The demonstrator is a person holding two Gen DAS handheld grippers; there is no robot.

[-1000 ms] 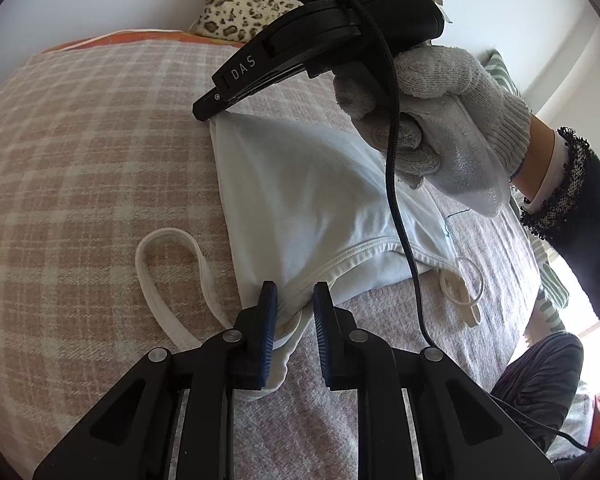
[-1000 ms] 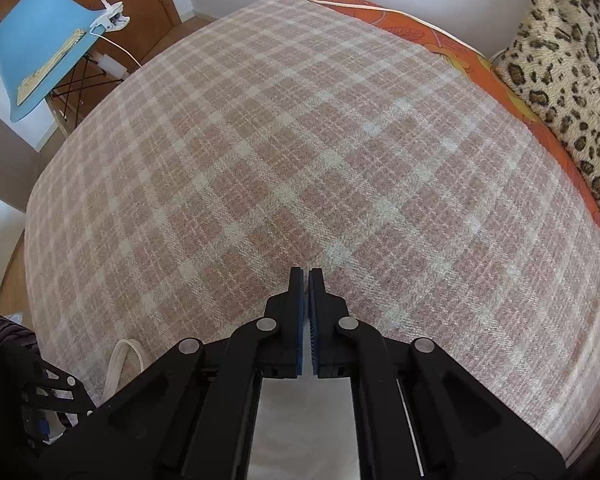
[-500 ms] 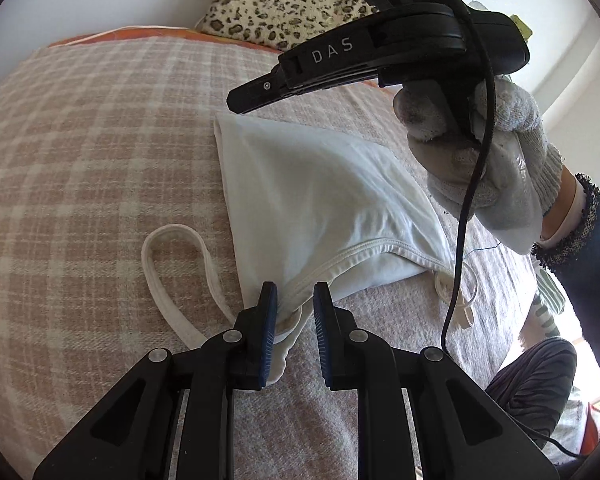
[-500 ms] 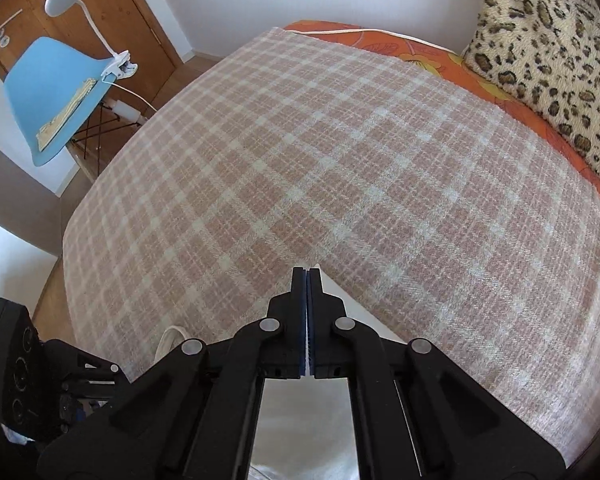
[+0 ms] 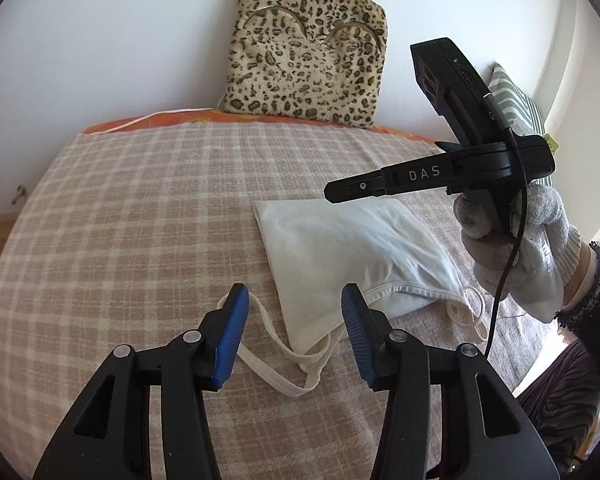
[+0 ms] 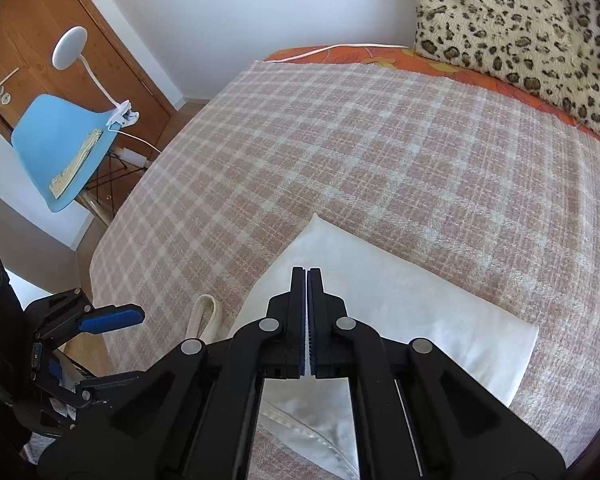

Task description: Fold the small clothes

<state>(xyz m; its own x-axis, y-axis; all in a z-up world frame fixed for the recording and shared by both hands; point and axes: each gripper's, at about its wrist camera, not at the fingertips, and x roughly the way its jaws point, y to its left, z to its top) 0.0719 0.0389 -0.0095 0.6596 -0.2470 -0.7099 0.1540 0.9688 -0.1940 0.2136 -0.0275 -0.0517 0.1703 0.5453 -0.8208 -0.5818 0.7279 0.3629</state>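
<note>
**Left jaws parting over the strap, right jaws clenched and empty**

My left gripper (image 5: 293, 334) is opening as I watch: the blue pads (image 5: 231, 336) stand apart, pressing on nothing, with the strap (image 5: 268, 354) and the near corner of the white top (image 5: 352, 248) lying on the bed between and below them. No cloth hangs from either pad. The strap runs out in a loop across the plaid blanket (image 5: 132, 216), free of the fingers.

My right gripper (image 6: 307, 276) is clenched tight, its two pads meeting face to face with only a thin line between them. I see no cloth caught there; the fingers hover over the folded top, whose far corner points away across the blanket. In the left wrist view that gripper hangs above the top's far edge, carried by a hand in a grey knit glove (image 5: 516, 240), a black cable trailing down from it.

The top lies folded on the blanket, its hemmed edge toward me and a second strap curled at its right side. Beyond it a leopard-print cushion (image 5: 306, 50) leans against the white wall, with an orange sheet (image 6: 380, 58) showing under the blanket's far edge. Off the bed's side I see a blue chair (image 6: 60, 152) with a white clip lamp (image 6: 70, 52) fixed to it, before a wooden door.
</note>
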